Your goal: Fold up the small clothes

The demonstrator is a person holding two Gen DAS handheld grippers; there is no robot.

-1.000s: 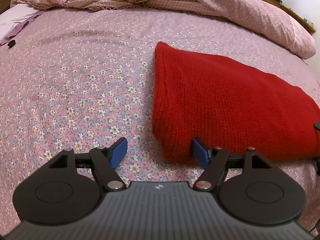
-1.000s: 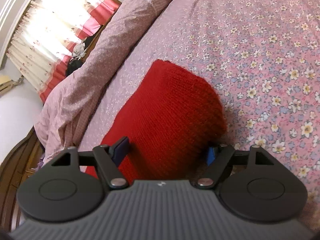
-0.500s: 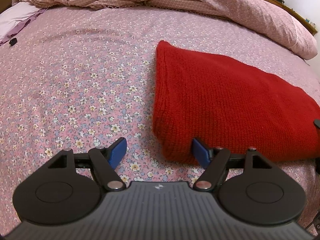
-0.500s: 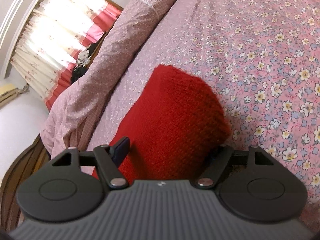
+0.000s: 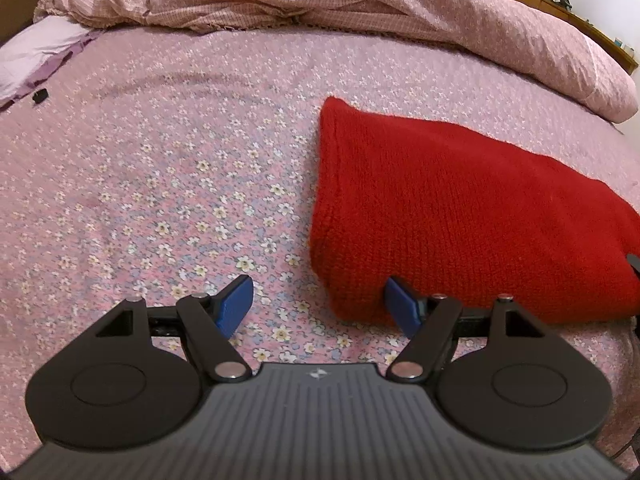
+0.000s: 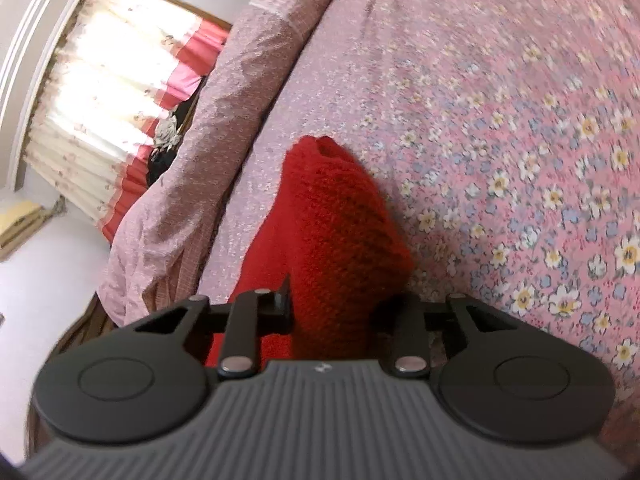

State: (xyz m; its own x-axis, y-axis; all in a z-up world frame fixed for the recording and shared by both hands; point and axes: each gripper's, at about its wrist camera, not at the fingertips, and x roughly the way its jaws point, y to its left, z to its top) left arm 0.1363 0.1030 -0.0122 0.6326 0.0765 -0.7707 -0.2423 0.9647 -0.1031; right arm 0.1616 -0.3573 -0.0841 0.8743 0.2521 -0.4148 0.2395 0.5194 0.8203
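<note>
A red knitted garment (image 5: 460, 208) lies folded on the floral bedsheet (image 5: 160, 184). My left gripper (image 5: 318, 304) is open at its near left corner; the right blue fingertip (image 5: 400, 308) touches the garment's edge, the left fingertip (image 5: 238, 300) is over bare sheet. In the right wrist view the same red garment (image 6: 336, 232) runs up between the jaws of my right gripper (image 6: 334, 308), which have narrowed onto a raised fold of it. The fingertips there are mostly hidden by the knit.
A crumpled pink quilt (image 5: 360, 4) runs along the far side of the bed and also shows in the right wrist view (image 6: 224, 128). A small black object (image 5: 39, 96) lies at the far left. Curtains (image 6: 108, 92) and a wooden bed frame are beyond.
My right gripper has closed in on the red garment and pushed forward, bunching it into a raised ridge. The left gripper has stayed open and nearly still.
</note>
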